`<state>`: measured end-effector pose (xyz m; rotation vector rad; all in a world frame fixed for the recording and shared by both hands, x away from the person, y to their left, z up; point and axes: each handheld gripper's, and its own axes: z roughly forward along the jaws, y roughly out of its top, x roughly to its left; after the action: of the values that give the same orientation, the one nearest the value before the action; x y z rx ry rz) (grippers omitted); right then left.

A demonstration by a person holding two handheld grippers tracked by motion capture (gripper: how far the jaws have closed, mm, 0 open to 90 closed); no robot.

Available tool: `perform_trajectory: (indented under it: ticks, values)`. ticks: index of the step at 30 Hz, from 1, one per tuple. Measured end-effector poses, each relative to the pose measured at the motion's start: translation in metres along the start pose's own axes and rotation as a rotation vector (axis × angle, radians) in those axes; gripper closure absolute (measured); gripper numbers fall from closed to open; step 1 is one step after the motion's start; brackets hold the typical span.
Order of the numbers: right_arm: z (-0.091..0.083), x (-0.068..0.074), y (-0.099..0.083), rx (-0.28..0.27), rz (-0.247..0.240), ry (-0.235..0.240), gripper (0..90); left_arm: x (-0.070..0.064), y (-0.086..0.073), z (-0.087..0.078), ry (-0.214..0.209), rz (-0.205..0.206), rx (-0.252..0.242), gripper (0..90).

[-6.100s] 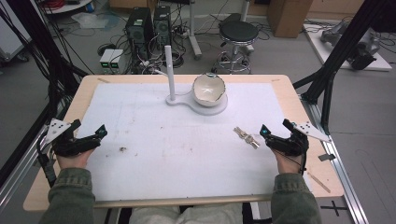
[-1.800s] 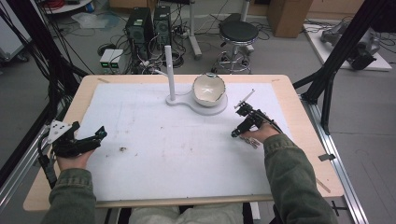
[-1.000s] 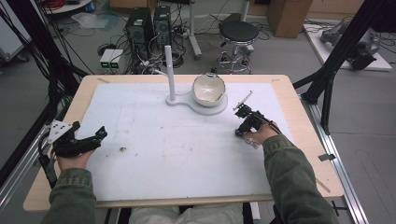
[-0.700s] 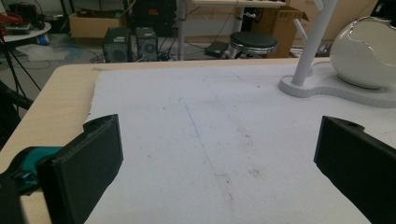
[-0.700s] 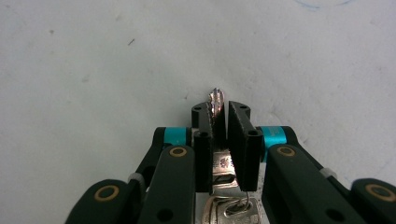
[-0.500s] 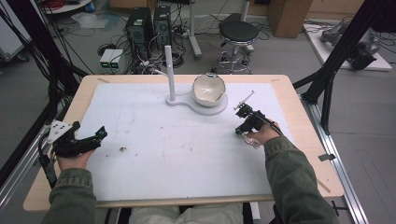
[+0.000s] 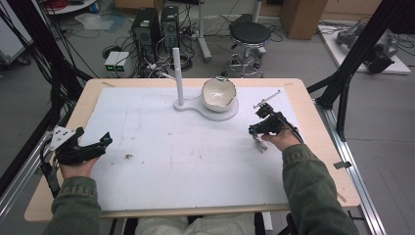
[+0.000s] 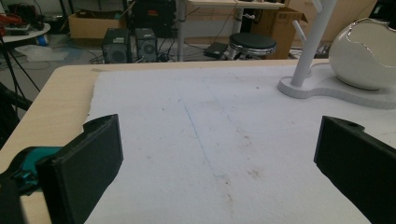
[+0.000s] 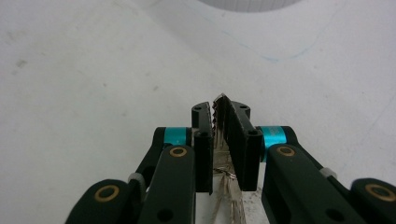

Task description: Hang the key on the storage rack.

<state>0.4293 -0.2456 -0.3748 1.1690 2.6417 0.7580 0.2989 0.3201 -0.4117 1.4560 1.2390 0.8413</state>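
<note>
My right gripper [image 7: 254, 130] hovers just above the white mat at the right, a short way right of the white stand. It is shut on a small silver metal piece [image 7: 259, 144] that hangs below the jaws. In the right gripper view the piece's toothed edge [image 9: 219, 110] is pinched between the two jaws of that gripper [image 9: 220, 112]. My left gripper [image 7: 103, 142] rests at the mat's left edge, open and holding nothing. The left gripper view shows that gripper [image 8: 215, 158] with its jaws wide apart over bare mat.
A white stand with an upright post [image 7: 178, 73] and a flat base [image 7: 195, 107] sits at the far middle, holding a cracked white bowl [image 7: 219, 93]. The post [image 8: 309, 42] and bowl [image 8: 366, 53] also lie ahead of the left gripper. A dark speck [image 7: 128, 156] lies near it.
The silver piece earlier lay on the mat before the right gripper. That gripper has since shut on it and carried it forward and left. The left gripper has stayed put.
</note>
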Motion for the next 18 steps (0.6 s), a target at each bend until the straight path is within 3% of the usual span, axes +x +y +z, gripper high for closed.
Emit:
perform_trajectory:
  ticks: [18]
  values:
    - [-0.038,0.000,0.002,-0.198,0.047,0.053,80.7,-0.001,0.000,0.003,-0.008,-0.003,-0.002,1.7]
